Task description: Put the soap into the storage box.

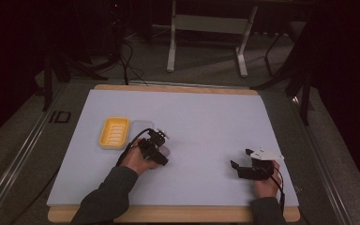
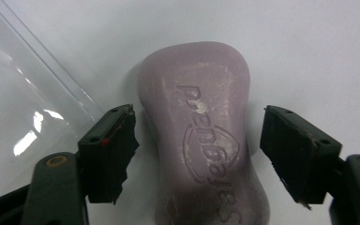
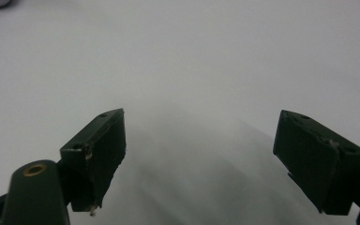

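Now, step: left gripper (image 2: 199,154) straddles the lilac soap bar (image 2: 201,136) on the tabletop (image 1: 206,117), jaws apart, not yet pressing.
Next: close squarely on the bar's narrow waist.
Right gripper (image 3: 199,157): open, idle.

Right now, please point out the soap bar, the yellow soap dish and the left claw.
soap bar (image 2: 201,136): left gripper view, on its embossed top face.
yellow soap dish (image 1: 114,132): high view, on its ribbed floor.
left claw (image 2: 199,150): left gripper view, midway between its fingertips.
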Demonstrator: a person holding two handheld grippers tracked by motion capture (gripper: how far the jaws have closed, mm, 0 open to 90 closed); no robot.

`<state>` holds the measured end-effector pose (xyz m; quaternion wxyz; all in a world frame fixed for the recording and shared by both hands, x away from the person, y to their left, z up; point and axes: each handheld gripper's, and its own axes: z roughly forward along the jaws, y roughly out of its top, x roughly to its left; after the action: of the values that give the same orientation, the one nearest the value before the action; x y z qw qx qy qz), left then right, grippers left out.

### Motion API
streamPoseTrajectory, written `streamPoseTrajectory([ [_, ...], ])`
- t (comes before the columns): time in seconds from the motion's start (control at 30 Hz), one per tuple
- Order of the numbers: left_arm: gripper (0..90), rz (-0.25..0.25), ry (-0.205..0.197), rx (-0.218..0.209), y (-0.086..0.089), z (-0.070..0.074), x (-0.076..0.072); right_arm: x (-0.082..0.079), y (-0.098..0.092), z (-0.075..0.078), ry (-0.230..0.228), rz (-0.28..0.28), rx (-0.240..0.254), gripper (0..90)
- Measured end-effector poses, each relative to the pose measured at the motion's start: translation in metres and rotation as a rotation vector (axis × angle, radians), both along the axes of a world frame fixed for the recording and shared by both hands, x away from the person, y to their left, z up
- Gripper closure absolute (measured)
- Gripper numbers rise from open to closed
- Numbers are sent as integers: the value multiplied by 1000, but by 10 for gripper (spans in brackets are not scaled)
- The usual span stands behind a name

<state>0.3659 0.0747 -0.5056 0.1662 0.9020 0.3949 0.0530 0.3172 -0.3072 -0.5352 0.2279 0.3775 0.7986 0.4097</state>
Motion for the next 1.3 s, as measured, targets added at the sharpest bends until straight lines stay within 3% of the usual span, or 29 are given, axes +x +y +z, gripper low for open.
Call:
streamPoseTrajectory([
  [0.57,477,-81,60,81,-4,5,5,0,0,0,2,1,-1,169],
  [0.83,486,-134,97,129,-3,7,9,0,0,0,2,2,-3,169],
  [1.3,474,-152,142,182,-11,7,15,0,0,0,1,3,-5,169],
])
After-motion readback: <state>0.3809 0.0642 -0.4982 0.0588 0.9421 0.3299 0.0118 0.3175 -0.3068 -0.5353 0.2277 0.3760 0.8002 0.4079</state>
